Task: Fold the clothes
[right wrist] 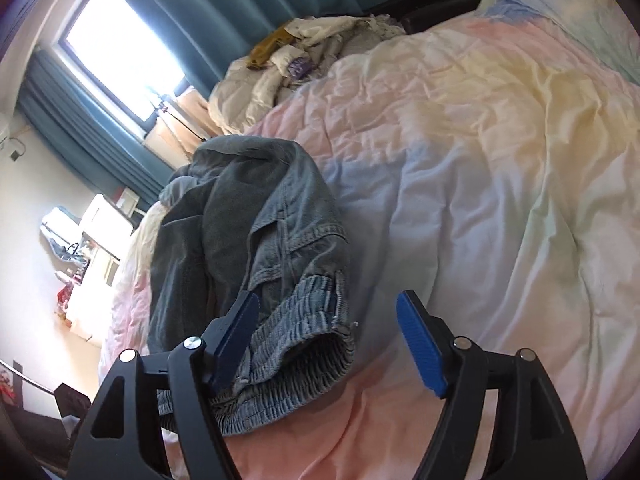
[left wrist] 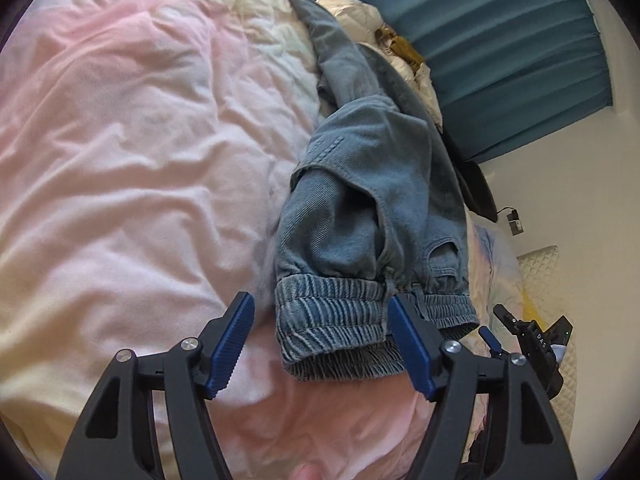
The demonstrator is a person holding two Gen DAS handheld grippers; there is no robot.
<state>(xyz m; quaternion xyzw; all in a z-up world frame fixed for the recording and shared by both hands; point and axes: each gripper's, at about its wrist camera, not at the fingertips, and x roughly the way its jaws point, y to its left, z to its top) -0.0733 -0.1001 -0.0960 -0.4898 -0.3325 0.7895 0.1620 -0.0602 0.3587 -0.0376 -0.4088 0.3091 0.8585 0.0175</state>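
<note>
A pair of blue denim trousers (left wrist: pixel 360 200) with an elastic waistband (left wrist: pixel 340 320) lies bunched on a pink and cream duvet (left wrist: pixel 140 160). My left gripper (left wrist: pixel 320 344) is open, its blue pads either side of the waistband's left half, just above it. In the right wrist view the same trousers (right wrist: pixel 248 232) lie at the left, waistband (right wrist: pixel 296 352) nearest me. My right gripper (right wrist: pixel 328 344) is open, its left pad over the waistband's end, its right pad over bare duvet (right wrist: pixel 480 200). The right gripper also shows in the left wrist view (left wrist: pixel 532 340), beside the waistband's right end.
A heap of cream and mustard clothes (right wrist: pixel 304 64) lies at the far side of the bed. Teal curtains (right wrist: pixel 240 8) and a bright window (right wrist: pixel 120 48) stand behind. A quilted pillow (left wrist: pixel 548 280) lies at the right. A shelf with small items (right wrist: pixel 88 256) stands off the bed's left edge.
</note>
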